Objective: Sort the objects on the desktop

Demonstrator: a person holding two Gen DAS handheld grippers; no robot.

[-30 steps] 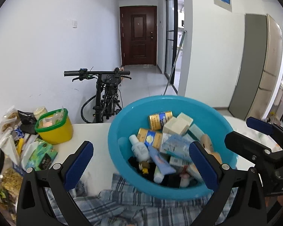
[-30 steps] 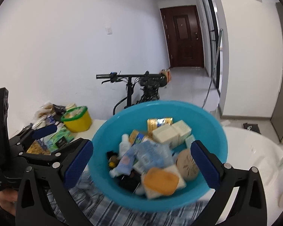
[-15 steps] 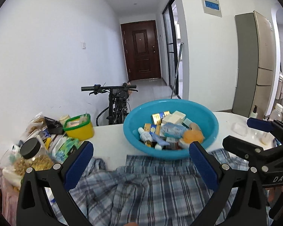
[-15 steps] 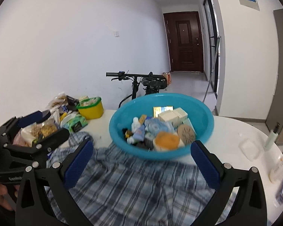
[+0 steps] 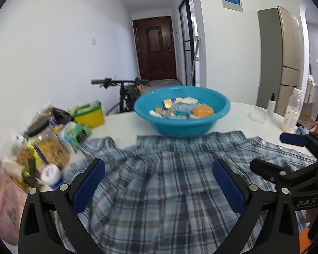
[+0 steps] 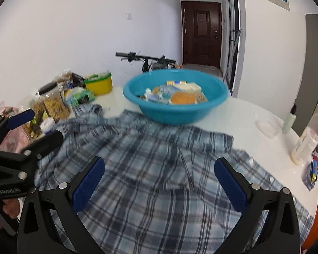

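Observation:
A blue basin (image 5: 180, 124) full of small boxes, tubes and soaps stands on the white table, its near edge on a blue plaid shirt (image 5: 169, 180). The basin (image 6: 176, 112) and the shirt (image 6: 159, 169) also show in the right wrist view. My left gripper (image 5: 159, 188) is open and empty above the shirt, well back from the basin. My right gripper (image 6: 159, 184) is open and empty above the shirt too. Each gripper shows in the other's view: the right one (image 5: 286, 152) at the right edge, the left one (image 6: 31, 124) at the left edge.
A yellow tub with a green rim (image 5: 89, 116), snack packets and a jar with a black lid (image 5: 44, 144) crowd the table's left side. Bottles (image 6: 307, 141) and a clear lid (image 6: 267, 127) stand at the right. A bicycle (image 5: 125, 91) leans behind the table.
Both grippers have pulled back and up from the basin, which stays on the table. The basin now looks smaller and farther, and more of the plaid shirt shows.

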